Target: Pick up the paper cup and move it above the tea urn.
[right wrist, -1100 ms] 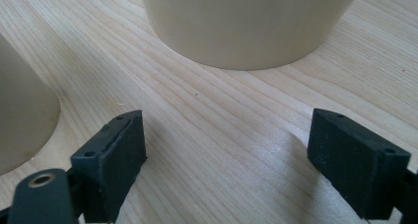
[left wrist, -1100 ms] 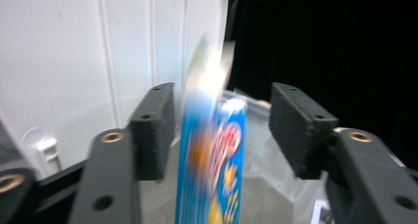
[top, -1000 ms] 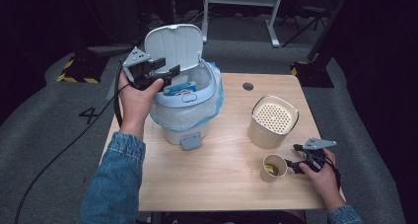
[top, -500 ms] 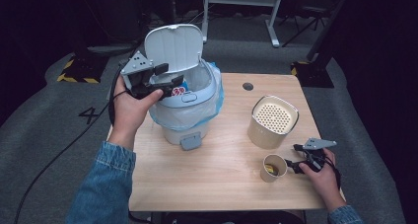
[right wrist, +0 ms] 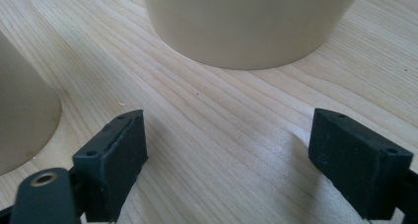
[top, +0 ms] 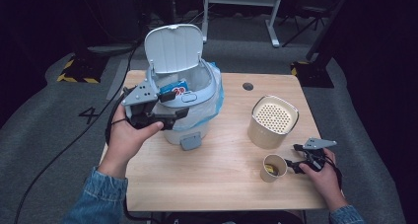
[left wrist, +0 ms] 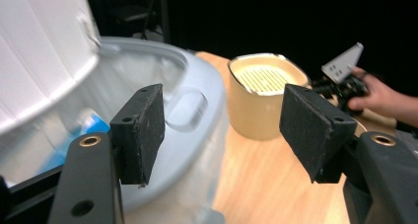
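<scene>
The left gripper [top: 170, 116] is hovering with jaws apart and empty at nine o'clock of the open bin [top: 194, 110], having just been opening. The right gripper [top: 298, 164] is resting spread and empty at three o'clock of the paper cup [top: 272, 167].

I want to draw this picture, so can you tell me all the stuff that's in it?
bin: one, pale blue-grey with a clear bag liner, at the table's far left, lid standing open.
packet: one, blue with red, inside the bin.
canister: one, cream with a slotted top, on the right of the table.
paper cup: one, tan, near the front right, beside the canister.
table: one, light wood, with a dark round hole at the back.
left tool: one, black with a grey plate, jaws open and just widened with nothing between them, at the bin's rim.
right tool: one, black, jaws open, low on the table next to the paper cup.
</scene>
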Tool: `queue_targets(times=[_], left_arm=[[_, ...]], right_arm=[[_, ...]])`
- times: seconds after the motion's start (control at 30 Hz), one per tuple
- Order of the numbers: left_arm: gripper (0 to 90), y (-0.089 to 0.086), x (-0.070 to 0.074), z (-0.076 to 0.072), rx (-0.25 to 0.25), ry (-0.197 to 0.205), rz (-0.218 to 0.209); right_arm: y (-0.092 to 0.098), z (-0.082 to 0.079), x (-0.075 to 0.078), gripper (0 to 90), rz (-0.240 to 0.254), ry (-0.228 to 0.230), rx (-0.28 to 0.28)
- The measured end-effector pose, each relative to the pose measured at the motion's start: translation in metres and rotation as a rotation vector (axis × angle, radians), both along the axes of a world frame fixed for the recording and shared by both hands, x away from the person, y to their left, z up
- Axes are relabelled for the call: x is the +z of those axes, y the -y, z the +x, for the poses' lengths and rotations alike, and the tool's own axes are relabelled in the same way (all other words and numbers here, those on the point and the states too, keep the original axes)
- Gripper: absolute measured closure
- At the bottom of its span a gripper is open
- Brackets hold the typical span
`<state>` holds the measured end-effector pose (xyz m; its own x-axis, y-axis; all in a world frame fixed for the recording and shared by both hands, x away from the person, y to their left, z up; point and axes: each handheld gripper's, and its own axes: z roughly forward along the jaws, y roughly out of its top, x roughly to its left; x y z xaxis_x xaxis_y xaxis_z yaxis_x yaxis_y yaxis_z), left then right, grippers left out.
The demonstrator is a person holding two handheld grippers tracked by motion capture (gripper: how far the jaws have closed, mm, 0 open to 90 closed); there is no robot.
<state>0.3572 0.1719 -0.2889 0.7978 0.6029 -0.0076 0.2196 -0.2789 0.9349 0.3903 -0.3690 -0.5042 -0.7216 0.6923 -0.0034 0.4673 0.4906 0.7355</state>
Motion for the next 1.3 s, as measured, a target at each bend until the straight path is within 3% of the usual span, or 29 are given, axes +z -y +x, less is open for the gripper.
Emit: queue_targets(times=[0.2, 0.37, 0.6, 0.73, 0.87, 0.93, 1.0, 1.23, 1.3], left_arm=[[33.8, 0.003, -0.029, -0.017, -0.060, -0.025, -0.016], [33.5, 0.008, -0.061, -0.030, -0.074, -0.054, 0.025], [34.0, 0.011, -0.099, -0.030, -0.074, -0.117, 0.061], [34.5, 0.010, -0.117, -0.029, -0.067, -0.148, 0.060], [34.4, 0.011, -0.138, -0.028, -0.063, -0.163, 0.096], [34.2, 0.011, -0.149, -0.027, -0.069, -0.192, 0.107], [34.4, 0.013, -0.160, -0.026, -0.057, -0.199, 0.152], [34.7, 0.012, -0.181, -0.025, -0.042, -0.249, 0.192], [34.8, 0.010, -0.186, -0.026, -0.026, -0.257, 0.239]], right_arm=[[0.003, -0.001, 0.000, 15.4, 0.003, 0.000, 0.019], [0.004, -0.007, 0.003, 17.3, -0.007, -0.013, 0.039], [0.006, -0.021, 0.013, 18.3, 0.029, -0.023, 0.071], [0.006, -0.030, 0.017, 19.1, 0.044, -0.033, 0.098], [0.005, -0.037, 0.019, 19.1, 0.088, -0.040, 0.129], [0.004, -0.040, 0.019, 19.3, 0.102, -0.042, 0.149], [0.003, -0.043, 0.020, 20.4, 0.095, -0.043, 0.173], [-0.007, -0.051, 0.021, 20.0, 0.100, -0.051, 0.253], [-0.011, -0.053, 0.019, 19.5, 0.110, -0.054, 0.269]])
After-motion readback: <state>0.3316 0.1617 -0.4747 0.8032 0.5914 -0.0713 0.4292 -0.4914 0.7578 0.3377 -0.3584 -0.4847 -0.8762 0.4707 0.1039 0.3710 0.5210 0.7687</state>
